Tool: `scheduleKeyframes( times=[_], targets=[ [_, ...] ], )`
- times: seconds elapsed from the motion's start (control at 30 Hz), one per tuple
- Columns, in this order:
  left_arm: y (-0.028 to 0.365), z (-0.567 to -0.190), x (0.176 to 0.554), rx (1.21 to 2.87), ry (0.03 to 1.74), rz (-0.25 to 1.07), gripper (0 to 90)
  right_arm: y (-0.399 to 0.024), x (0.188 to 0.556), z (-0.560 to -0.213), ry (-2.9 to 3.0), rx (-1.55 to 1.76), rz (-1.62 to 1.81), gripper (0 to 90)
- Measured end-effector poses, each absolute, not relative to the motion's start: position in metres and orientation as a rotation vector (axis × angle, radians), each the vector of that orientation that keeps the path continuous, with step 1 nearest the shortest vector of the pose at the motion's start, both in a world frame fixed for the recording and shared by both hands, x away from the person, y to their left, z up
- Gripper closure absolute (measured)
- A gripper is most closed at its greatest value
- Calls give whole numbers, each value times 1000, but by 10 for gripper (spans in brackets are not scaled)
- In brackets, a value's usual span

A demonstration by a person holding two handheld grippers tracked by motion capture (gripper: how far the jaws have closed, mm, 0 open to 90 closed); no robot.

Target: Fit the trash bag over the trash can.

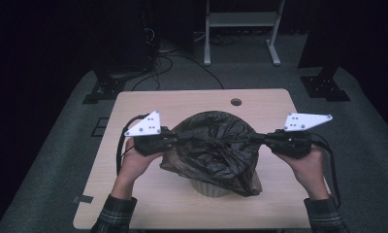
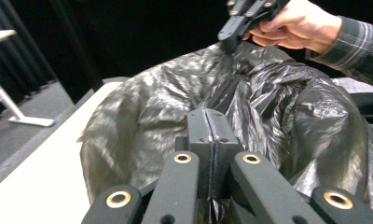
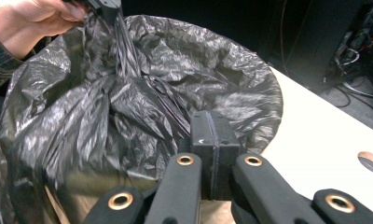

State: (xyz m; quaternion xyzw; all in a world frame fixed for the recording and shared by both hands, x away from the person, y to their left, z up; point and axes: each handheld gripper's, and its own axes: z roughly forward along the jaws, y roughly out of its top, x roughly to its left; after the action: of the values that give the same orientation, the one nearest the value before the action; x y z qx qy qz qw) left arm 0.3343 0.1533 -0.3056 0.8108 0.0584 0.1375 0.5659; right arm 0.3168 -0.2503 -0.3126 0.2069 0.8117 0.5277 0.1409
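High view: left gripper (image 1: 175,140) and right gripper (image 1: 264,138) each clamp the black bin bag's (image 1: 216,148) rim over a small bin (image 1: 209,188); pulling apart hard could tear the thin plastic.

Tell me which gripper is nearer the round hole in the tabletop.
Right. The right gripper pinches the black bag at its right edge, below and just right of the hole; the left gripper pinches the bag's opposite edge, farther off.

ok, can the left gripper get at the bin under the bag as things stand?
Probably not. The left gripper is shut on the bag, pulling its edge sideways, and the bag drapes over most of the bin. It would have to let go first.
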Motion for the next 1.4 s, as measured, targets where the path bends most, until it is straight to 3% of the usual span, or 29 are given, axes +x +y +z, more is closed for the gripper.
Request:
scheduleKeyframes(
  times=[0.27, 0.37, 0.43, 0.6, 0.67, 0.8, 0.93, 1.0, 1.1, 1.17, 1.27, 1.33, 1.4],
  targets=[
    [195, -316, 338, 1889, 274, 410, 895, -264, 317, -313, 2265, 660, 1458, 900],
    [211, -319, 340, 1844, 293, 380, 894, -273, 319, -318, 2251, 692, 1483, 900],
    [212, -320, 339, 1832, 281, 366, 841, -276, 320, -318, 2238, 689, 1541, 884],
    [202, -321, 338, 1829, 254, 342, 787, -266, 330, -311, 2234, 697, 1642, 550],
    [199, -321, 337, 1830, 251, 335, 678, -261, 333, -309, 2234, 685, 1665, 463],
    [197, -315, 333, 1797, 227, 330, 469, -253, 333, -308, 2275, 665, 1701, 348],
    [183, -306, 332, 1809, 160, 305, 369, -248, 330, -308, 2307, 628, 1728, 290],
    [174, -306, 332, 1834, 140, 303, 366, -246, 329, -308, 2317, 619, 1719, 288],
    [150, -309, 336, 1923, 88, 317, 389, -235, 329, -311, 2366, 582, 1660, 404],
    [142, -311, 337, 1962, 72, 315, 496, -229, 329, -313, 2384, 558, 1619, 559],
    [137, -313, 337, 2015, 65, 306, 756, -224, 329, -317, 2446, 521, 1561, 858],
    [139, -313, 337, 2011, 73, 301, 885, -225, 328, -318, 2462, 518, 1541, 900],
    [145, -312, 337, 1995, 91, 313, 895, -230, 328, -317, 2454, 534, 1534, 900]
  ],
)
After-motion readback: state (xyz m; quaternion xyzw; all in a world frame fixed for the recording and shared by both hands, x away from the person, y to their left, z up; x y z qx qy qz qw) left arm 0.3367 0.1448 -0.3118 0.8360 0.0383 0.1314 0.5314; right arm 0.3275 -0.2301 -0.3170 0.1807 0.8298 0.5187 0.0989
